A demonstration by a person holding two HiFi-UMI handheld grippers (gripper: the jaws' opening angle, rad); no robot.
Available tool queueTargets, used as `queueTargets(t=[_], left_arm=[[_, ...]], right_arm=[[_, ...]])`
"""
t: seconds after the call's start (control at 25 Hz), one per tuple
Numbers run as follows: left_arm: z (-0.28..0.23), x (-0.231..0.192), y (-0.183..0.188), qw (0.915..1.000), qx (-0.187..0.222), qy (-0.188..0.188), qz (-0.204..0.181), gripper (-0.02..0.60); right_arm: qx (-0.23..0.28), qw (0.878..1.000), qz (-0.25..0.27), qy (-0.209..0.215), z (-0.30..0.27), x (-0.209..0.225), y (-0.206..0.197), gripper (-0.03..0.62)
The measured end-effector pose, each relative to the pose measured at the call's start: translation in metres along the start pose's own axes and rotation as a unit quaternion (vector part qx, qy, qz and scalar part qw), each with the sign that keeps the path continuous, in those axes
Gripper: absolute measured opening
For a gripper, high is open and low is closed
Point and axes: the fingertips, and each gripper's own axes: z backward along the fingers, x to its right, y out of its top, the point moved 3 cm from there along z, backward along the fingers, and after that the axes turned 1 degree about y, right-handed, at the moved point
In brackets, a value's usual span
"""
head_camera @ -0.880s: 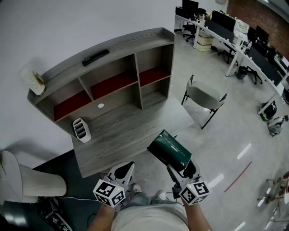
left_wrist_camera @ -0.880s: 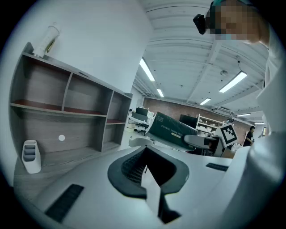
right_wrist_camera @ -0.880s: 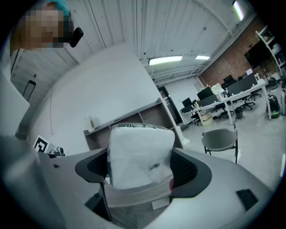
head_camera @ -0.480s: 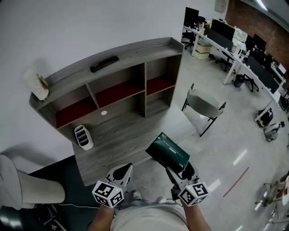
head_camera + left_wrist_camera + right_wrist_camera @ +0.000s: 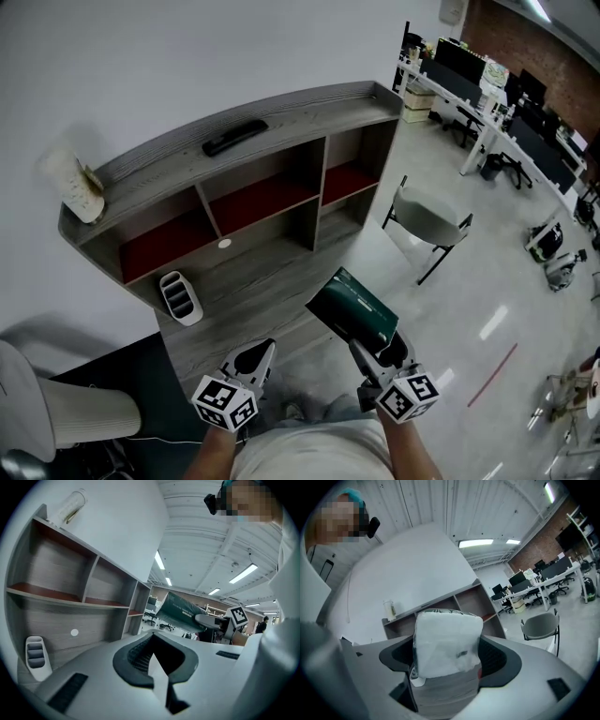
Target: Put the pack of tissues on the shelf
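A dark green pack of tissues (image 5: 354, 309) hangs in the air in front of the desk, with my right gripper (image 5: 380, 349) shut on its near end. In the right gripper view the pack (image 5: 447, 639) shows its pale end and fills the gap between the jaws. The grey wooden shelf unit (image 5: 309, 105) with red-floored compartments stands ahead on the desk (image 5: 262, 281). My left gripper (image 5: 255, 356) stays low at the left, shut and empty. In the left gripper view the pack (image 5: 183, 611) shows off to the right of the left gripper (image 5: 154, 656).
A white pen holder (image 5: 179, 296) stands on the desk at the left. On the shelf unit's top lie a black remote (image 5: 234, 137) and a pale jar (image 5: 80, 183). A grey chair (image 5: 429, 211) stands right of the desk. Office desks fill the far right.
The head view has swung a little, so the shelf unit sits further right and slightly larger. Both grippers keep their places in the view, and the pack stays in the right one.
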Motion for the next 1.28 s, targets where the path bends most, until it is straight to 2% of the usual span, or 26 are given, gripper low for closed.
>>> queueTargets(t=[0.32,0.64,0.88,1.08,1.28], left_arm=[[-0.030,-0.041,0.000,0.9997,-0.003,0.024,0.008,0.014],[-0.098,-0.068,0.020,0.9961,-0.004,0.087,0.017,0.014],[-0.141,-0.080,0.045,0.9869,0.011,0.159,0.026,0.014],[-0.165,-0.079,0.054,0.9760,0.019,0.214,0.037,0.014],[-0.178,-0.077,0.053,0.9669,0.013,0.252,0.041,0.014]], right_arm=[[-0.010,1.000,-0.008,0.020,-0.061,0.020,0.000,0.433],[-0.046,0.994,-0.004,0.095,-0.151,0.064,0.022,0.433],[-0.081,0.982,0.000,0.172,-0.217,0.087,0.040,0.433],[-0.107,0.968,-0.001,0.225,-0.255,0.100,0.048,0.433],[-0.121,0.957,0.020,0.263,-0.283,0.102,0.047,0.433]])
